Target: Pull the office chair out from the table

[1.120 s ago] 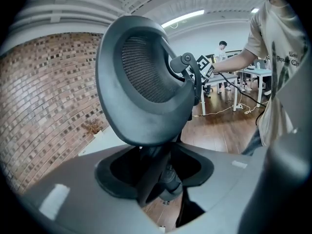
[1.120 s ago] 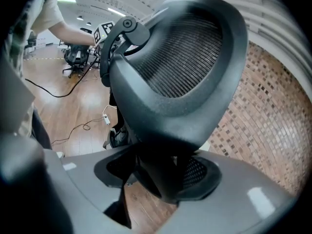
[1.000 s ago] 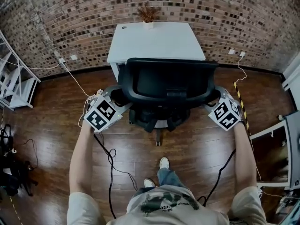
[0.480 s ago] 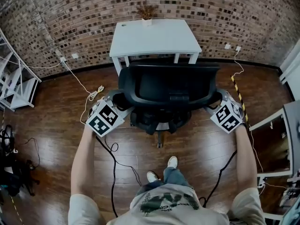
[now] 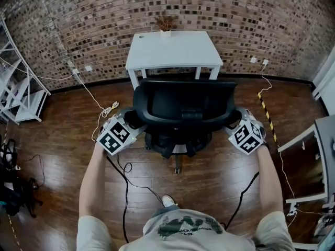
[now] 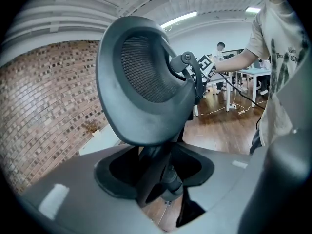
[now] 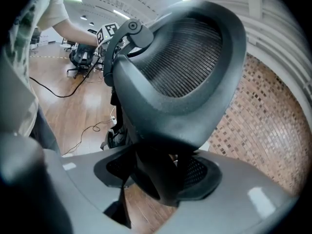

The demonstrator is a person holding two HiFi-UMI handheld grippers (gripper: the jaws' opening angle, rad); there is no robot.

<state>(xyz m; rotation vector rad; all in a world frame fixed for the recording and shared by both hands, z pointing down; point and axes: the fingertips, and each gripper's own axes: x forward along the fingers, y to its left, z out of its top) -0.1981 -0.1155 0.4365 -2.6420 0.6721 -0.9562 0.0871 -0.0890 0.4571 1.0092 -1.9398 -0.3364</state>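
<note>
**Item 1.** Black mesh-backed office chair (image 5: 183, 106): centre of the head view, backrest toward the person. Since a second ago it has rolled toward 6 o'clock. Its backrest then overlapped the table's near edge. Now the table's front legs show beyond it.

**Item 2.** White rectangular table (image 5: 175, 48): at 12 o'clock against the red-brown brick wall (image 5: 78, 14). It carries a dried plant in a small white pot (image 5: 165, 24) at its far edge.

**Item 3.** Left gripper (image 6: 156, 173): at 9 o'clock of the chair. Jaws stand fairly wide, pads clamped on the backrest's side frame.

**Item 4.** Right gripper (image 7: 158, 174): at 3 o'clock of the chair. Jaws likewise wide and pressed onto the opposite side frame.

**Item 5.** Dark wooden plank floor (image 5: 63, 156): one white shoe (image 5: 168, 200) shows at 6 o'clock.

**Assessment.** The pull is well along. The backrest hides the seat, so whether the seat has fully cleared the tabletop cannot be told. A little more travel toward 6 o'clock likely remains.
</note>
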